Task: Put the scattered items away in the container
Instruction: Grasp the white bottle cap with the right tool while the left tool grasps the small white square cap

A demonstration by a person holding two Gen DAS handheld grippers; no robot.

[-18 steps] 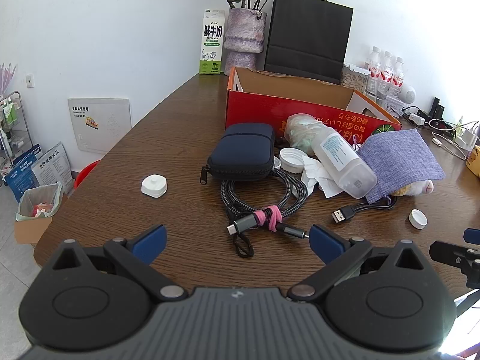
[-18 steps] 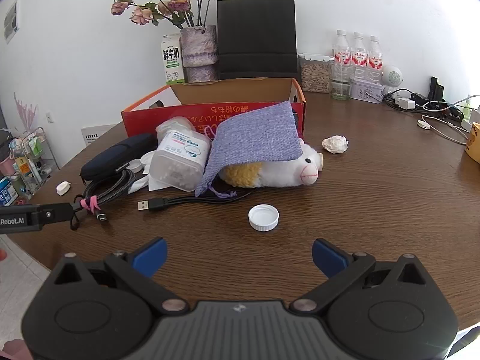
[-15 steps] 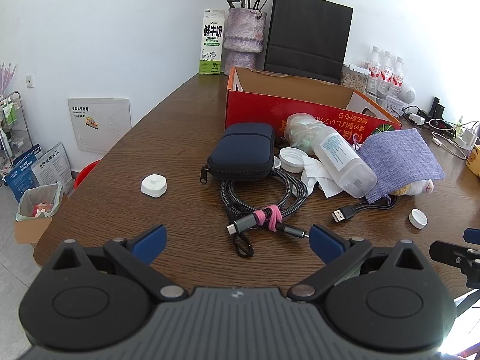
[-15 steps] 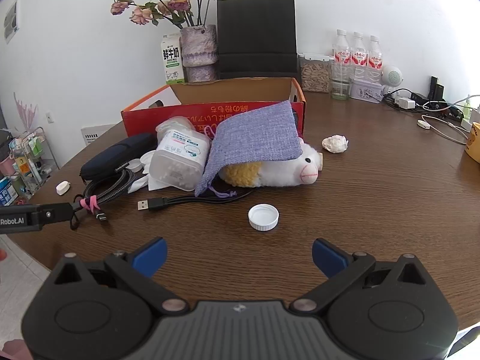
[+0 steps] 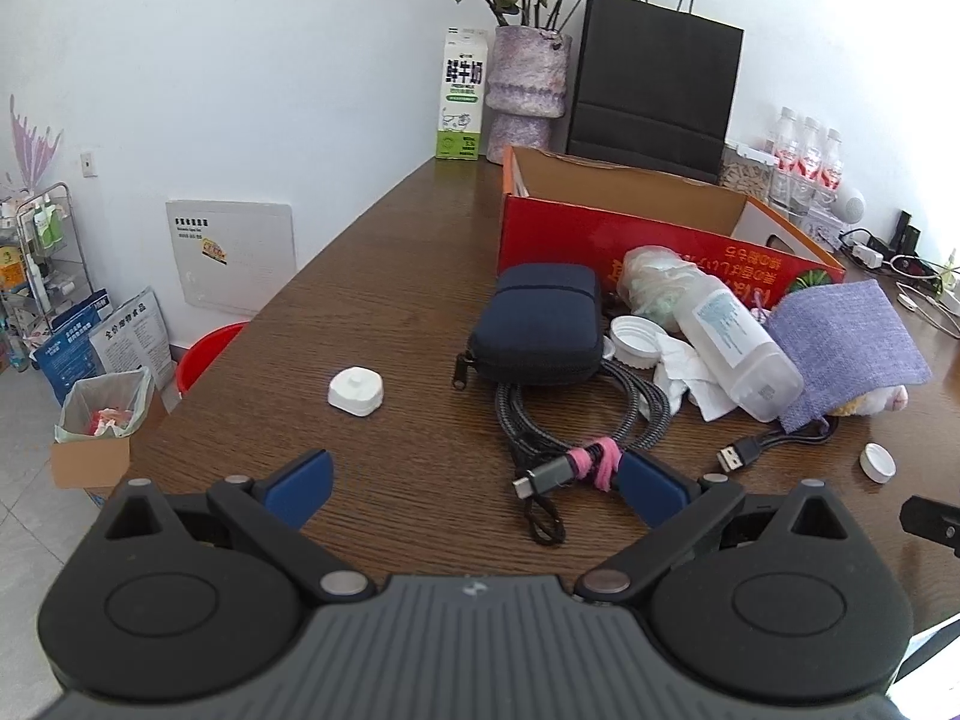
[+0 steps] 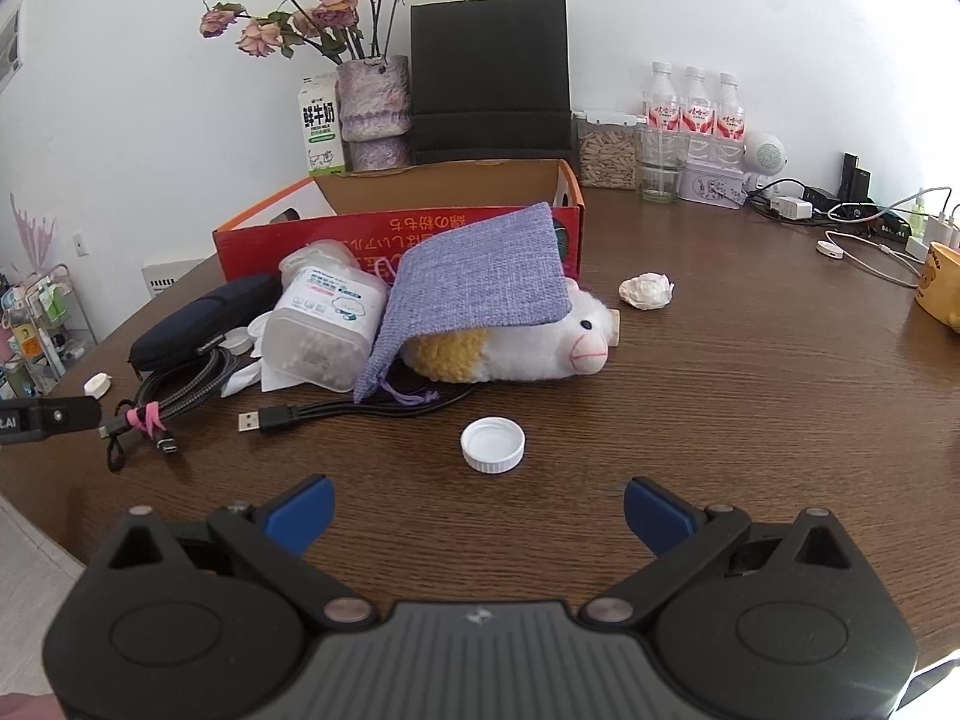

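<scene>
Blue-padded left gripper (image 5: pixel 474 489) has edged closer to the pink-tied coiled cable (image 5: pixel 570 420); right gripper (image 6: pixel 480 510) unmoved, both spread wide, empty.

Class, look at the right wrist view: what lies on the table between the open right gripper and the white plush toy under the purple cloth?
A white plastic bottle cap lies open side up, then black USB cables before the white plush toy. The right gripper holds nothing.

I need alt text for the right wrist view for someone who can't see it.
The right claw is open and empty above a wooden table, with a white bottle cap just ahead. Beyond lie a plush toy under a purple cloth pouch, a clear plastic jar, cables and an open red cardboard box.
</scene>
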